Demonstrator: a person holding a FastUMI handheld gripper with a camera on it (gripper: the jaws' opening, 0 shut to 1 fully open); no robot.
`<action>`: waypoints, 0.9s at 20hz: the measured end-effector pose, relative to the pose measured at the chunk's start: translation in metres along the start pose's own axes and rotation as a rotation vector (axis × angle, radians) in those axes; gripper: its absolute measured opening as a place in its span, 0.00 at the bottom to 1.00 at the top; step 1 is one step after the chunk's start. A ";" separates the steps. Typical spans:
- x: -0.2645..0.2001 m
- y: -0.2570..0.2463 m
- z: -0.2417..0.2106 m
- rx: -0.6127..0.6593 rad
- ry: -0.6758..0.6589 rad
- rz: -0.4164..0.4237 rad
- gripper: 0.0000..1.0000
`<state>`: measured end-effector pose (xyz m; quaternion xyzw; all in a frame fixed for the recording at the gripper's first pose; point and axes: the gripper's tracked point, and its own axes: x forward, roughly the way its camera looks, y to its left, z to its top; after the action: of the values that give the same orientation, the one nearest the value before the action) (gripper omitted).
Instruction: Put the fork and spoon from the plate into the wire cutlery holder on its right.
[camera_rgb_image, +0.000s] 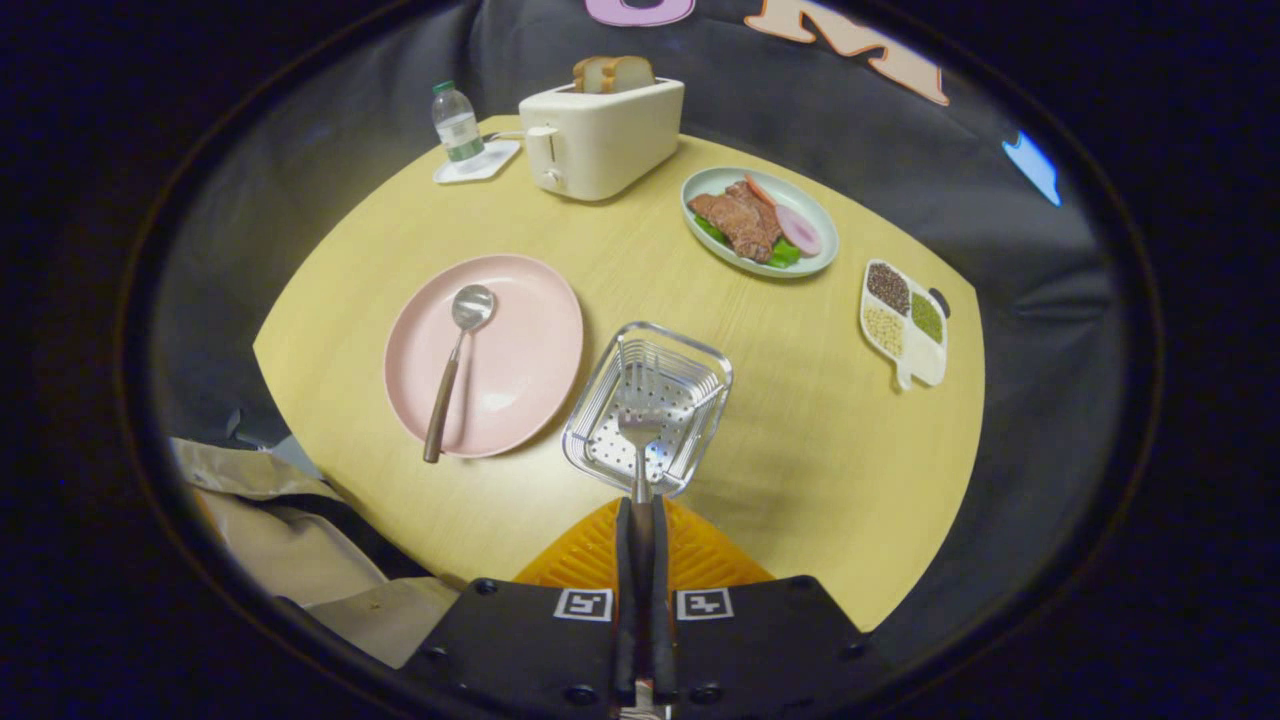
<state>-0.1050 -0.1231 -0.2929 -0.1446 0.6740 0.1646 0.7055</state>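
A round pink plate (520, 340) sits on the table. A spoon (455, 365) with a steel bowl and brown handle lies on it, bowl toward 12 o'clock. At the plate's 3 o'clock stands a square wire cutlery holder (690, 365). A steel fork (640, 440) hangs tines-first over it, apparently not yet inside.

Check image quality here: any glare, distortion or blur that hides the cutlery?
Gripper view: fisheye bends the table edge; the fork, clamped by the gripper, blends into the shiny wire cutlery holder; the spoon on the pink plate reads sharp, its bowl mildly glinting; lighting is even and shadows soft.
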 end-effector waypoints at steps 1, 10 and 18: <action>0.001 0.000 -0.001 0.002 0.014 0.003 0.09; 0.004 0.000 0.013 0.019 0.024 -0.004 0.16; -0.006 0.007 0.040 0.047 -0.149 -0.025 1.00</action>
<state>-0.0721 -0.1004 -0.2847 -0.1236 0.6216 0.1503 0.7588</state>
